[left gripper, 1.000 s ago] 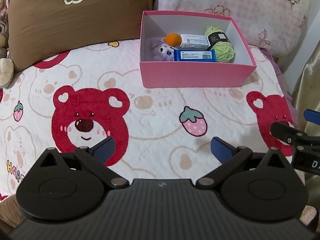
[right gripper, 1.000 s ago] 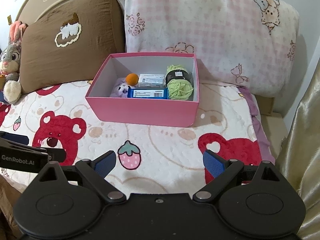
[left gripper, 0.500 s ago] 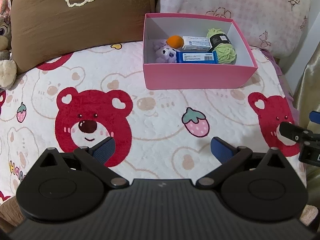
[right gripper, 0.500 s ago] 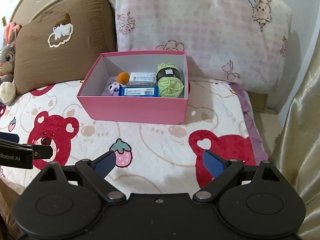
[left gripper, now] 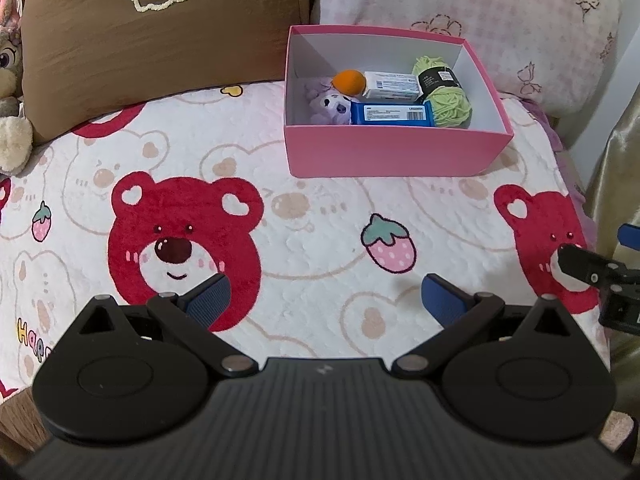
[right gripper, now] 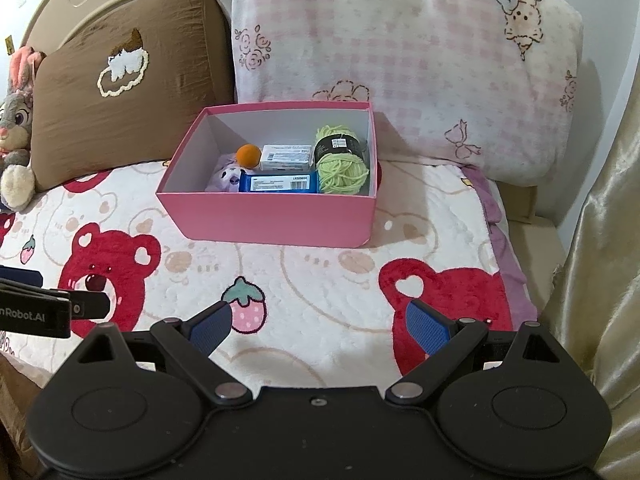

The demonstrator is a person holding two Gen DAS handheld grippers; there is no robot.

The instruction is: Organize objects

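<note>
Left wrist view: left tool (left gripper: 326, 296) spread wide, gripping nothing, above the bear-print blanket (left gripper: 312, 216) on the bed. Far ahead, pink box (left gripper: 396, 152) holding orange ball (left gripper: 349, 82), purple plush (left gripper: 331, 107), blue pack (left gripper: 393, 114), white carton (left gripper: 392, 85), green yarn (left gripper: 444, 98).

Right wrist view: right tool (right gripper: 320, 326) likewise spread and bare; same pink box (right gripper: 276, 220) against the checked pillow (right gripper: 400, 52).

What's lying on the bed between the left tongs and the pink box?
Nothing loose: in the left wrist view, only the bear-print blanket stretches between the open left tongs and the pink box.
</note>
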